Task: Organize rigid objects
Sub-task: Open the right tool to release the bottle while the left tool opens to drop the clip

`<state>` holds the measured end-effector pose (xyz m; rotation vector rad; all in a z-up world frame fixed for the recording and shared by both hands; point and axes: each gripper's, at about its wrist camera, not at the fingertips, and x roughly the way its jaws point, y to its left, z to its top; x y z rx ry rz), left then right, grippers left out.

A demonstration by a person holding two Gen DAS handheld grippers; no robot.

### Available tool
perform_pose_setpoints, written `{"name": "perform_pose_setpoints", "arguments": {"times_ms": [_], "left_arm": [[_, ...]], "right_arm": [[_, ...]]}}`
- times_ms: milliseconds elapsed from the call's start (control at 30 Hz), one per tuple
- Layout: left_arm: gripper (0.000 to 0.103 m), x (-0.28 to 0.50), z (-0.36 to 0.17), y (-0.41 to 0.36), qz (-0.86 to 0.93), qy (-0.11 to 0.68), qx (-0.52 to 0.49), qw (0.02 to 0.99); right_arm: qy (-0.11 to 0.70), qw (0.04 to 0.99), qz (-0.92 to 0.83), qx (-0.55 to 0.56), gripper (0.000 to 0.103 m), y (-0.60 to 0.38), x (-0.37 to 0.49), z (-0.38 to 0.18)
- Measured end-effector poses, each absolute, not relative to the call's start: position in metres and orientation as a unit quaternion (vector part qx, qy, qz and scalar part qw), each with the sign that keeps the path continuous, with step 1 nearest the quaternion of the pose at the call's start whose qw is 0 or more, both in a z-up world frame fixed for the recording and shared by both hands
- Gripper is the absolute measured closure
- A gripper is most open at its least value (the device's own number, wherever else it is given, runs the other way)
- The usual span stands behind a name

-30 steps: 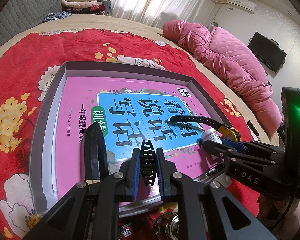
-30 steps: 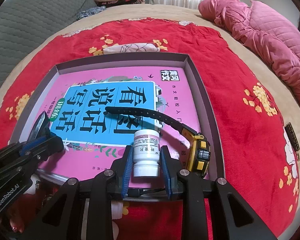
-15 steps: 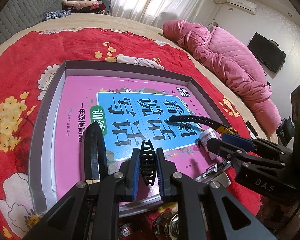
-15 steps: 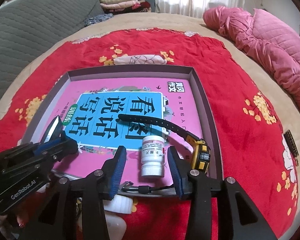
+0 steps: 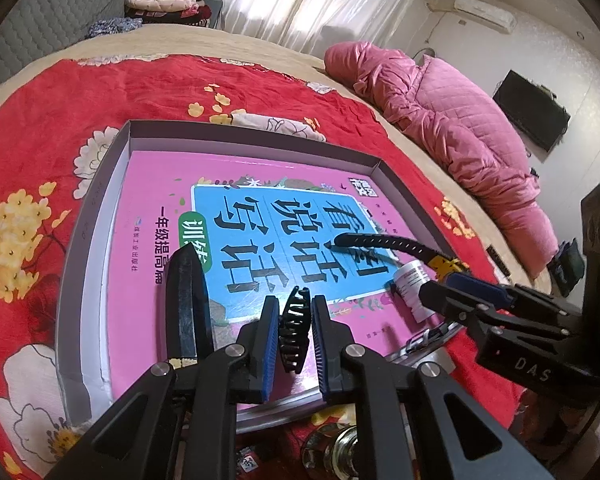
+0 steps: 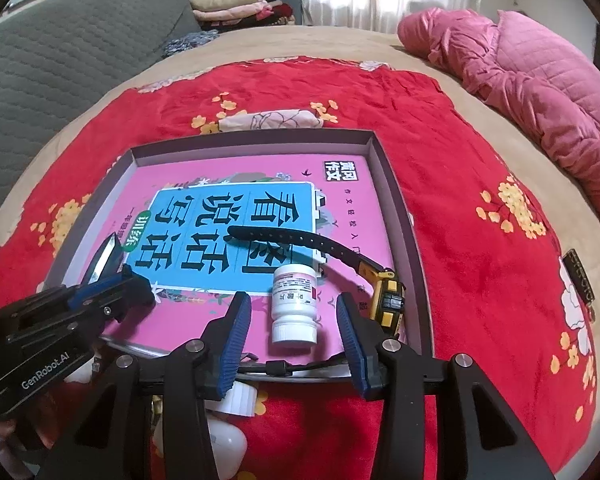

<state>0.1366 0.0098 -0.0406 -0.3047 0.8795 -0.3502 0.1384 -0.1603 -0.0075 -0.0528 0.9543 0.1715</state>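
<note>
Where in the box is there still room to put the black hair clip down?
The far half of the pink book, up to the box's back wall, is bare. Some room also lies between the knife and the white bottle. The near right corner is crowded: bottle, tape measure and its black strap.

The red floral cloth spread over the bed looks soft and plush, with a faint sheen. On it sits the shallow grey cardboard tray, matt and paper-faced. Inside lies a pink and blue book with a smooth, glossy paper cover that catches the window light. The small white plastic bottle is smooth, with a paper label. The black toothed plastic hair clip looks semi-glossy. The dark pointed blade seems to be dull metal. The black perforated strap looks matt and rubbery. The pink quilted coat has a satiny shine.
</note>
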Motion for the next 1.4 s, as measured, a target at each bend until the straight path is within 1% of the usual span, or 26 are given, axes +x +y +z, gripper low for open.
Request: {"name": "perform_pose_setpoints", "arguments": {"times_ms": [33,100,400,467,533,800,867,933,967,1133,1400], "left_arm": [[0.087,0.137,-0.04,0.011,-0.168,0.422,-0.15,0.878],[0.087,0.137,-0.038,0.013,-0.165,0.419,-0.154,0.88],[0.086,0.136,-0.034,0.018,-0.164,0.413,-0.163,0.881],[0.084,0.137,-0.033,0.02,-0.161,0.413,-0.161,0.882],[0.077,0.137,-0.032,0.02,-0.16,0.412,-0.161,0.882],[0.074,0.136,-0.027,0.024,-0.157,0.405,-0.159,0.887],[0.069,0.134,-0.024,0.025,-0.158,0.399,-0.159,0.889],[0.059,0.133,-0.021,0.027,-0.159,0.395,-0.164,0.89],[0.058,0.133,-0.021,0.028,-0.16,0.393,-0.166,0.89],[0.058,0.133,-0.018,0.03,-0.155,0.39,-0.164,0.893],[0.058,0.132,-0.014,0.035,-0.153,0.383,-0.166,0.895]], "right_arm": [[0.457,0.885,0.082,-0.028,0.052,-0.16,0.138,-0.007],[0.456,0.886,0.083,-0.028,0.049,-0.16,0.138,-0.006],[0.456,0.886,0.079,-0.029,0.046,-0.16,0.136,-0.005],[0.456,0.886,0.078,-0.03,0.046,-0.16,0.136,-0.005],[0.455,0.887,0.077,-0.031,0.045,-0.16,0.136,-0.004],[0.453,0.888,0.074,-0.038,0.042,-0.159,0.136,-0.004],[0.451,0.888,0.074,-0.039,0.042,-0.159,0.135,-0.003],[0.449,0.889,0.074,-0.041,0.042,-0.159,0.135,-0.002],[0.449,0.89,0.074,-0.042,0.042,-0.159,0.135,-0.001],[0.447,0.89,0.074,-0.041,0.039,-0.161,0.133,0.001],[0.444,0.892,0.072,-0.044,0.038,-0.161,0.132,0.002]]}}
